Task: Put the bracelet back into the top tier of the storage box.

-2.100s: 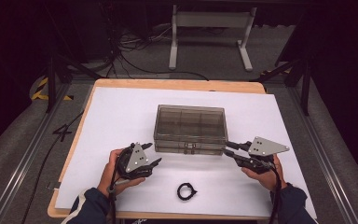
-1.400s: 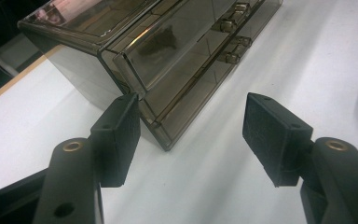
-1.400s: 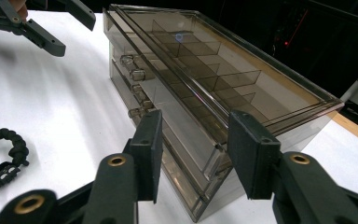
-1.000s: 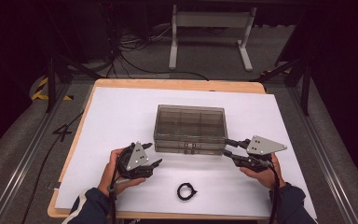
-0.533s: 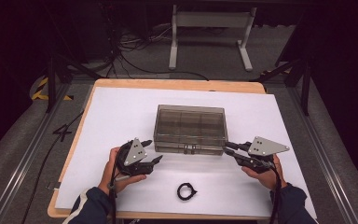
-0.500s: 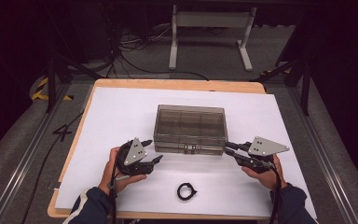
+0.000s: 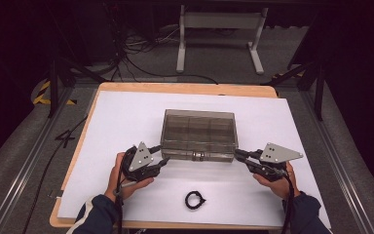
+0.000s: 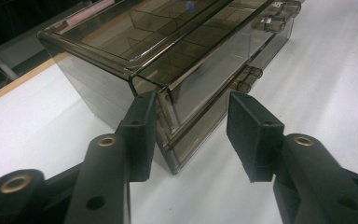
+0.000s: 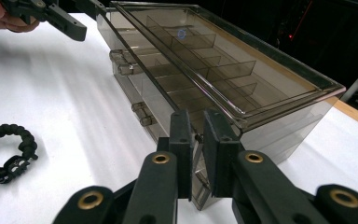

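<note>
fingers of the right gripper (image 9: 195,140) pinch the box (image 7: 198,132) near right corner; left gripper (image 8: 191,123) gapes at the near left corner; close squarely on its lid edge.

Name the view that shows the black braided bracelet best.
The high view: the black braided bracelet lies whole on the white table cover, in front of the smoky clear plastic box. The right gripper view cuts it at the left edge.
</note>
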A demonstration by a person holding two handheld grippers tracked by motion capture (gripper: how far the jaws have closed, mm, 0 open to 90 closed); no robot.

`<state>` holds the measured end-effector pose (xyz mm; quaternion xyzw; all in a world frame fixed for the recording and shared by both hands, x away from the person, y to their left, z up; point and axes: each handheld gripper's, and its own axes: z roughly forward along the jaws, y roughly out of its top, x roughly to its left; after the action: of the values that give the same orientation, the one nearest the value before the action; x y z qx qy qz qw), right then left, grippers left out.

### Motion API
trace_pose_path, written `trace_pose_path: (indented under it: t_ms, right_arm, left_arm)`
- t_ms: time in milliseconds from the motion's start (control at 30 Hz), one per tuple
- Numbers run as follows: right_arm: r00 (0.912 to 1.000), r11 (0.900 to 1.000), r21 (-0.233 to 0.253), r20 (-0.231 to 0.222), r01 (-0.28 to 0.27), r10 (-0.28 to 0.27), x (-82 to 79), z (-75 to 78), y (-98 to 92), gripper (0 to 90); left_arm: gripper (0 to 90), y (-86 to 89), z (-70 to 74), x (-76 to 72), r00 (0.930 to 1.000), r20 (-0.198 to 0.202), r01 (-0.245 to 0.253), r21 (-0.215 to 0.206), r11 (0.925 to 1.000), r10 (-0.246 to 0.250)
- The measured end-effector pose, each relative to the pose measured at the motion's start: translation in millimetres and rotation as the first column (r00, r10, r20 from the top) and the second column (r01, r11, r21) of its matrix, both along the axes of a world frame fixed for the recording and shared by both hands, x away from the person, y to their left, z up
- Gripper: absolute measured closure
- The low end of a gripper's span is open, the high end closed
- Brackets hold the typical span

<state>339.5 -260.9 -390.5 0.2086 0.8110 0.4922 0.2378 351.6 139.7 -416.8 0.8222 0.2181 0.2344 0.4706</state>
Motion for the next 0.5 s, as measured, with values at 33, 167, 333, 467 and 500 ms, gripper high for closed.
trace_pose_path:
  t_ms: [33,167,333,467,500]
  right_arm:
    - [1.0,1.0,0.0,-0.001,0.002,-0.002,0.1,-0.1,0.0,83.4]
    - [0.9999,1.0,-0.013,-0.012,0.008,-0.008,0.9,-3.2,-1.6,83.7]
    - [0.9996,1.0,0.002,-0.029,0.004,-0.004,1.7,-7.3,-5.2,85.2]
    - [0.9994,1.0,0.011,-0.036,0.003,-0.002,2.2,-8.2,-5.9,85.6]
    - [0.9994,1.0,0.011,-0.036,0.003,-0.002,2.2,-8.2,-5.9,85.6]
  left_arm:
    - [55.8,0.4,-0.2,0.5,1.0,-0.001,-0.003,-0.005,1.0,0.003]
    - [63.1,2.5,-0.5,2.5,0.9999,-0.009,-0.008,-0.02,0.9998,0.008]
    - [69.8,2.3,-1.1,5.1,0.9996,-0.02,-0.021,0.002,0.9998,0.021]
    - [71.7,3.7,-1.0,8.0,0.9994,-0.033,-0.014,-0.003,0.9999,0.014]
    - [71.7,4.1,-1.2,8.2,0.9992,-0.038,-0.012,-0.008,0.9999,0.012]
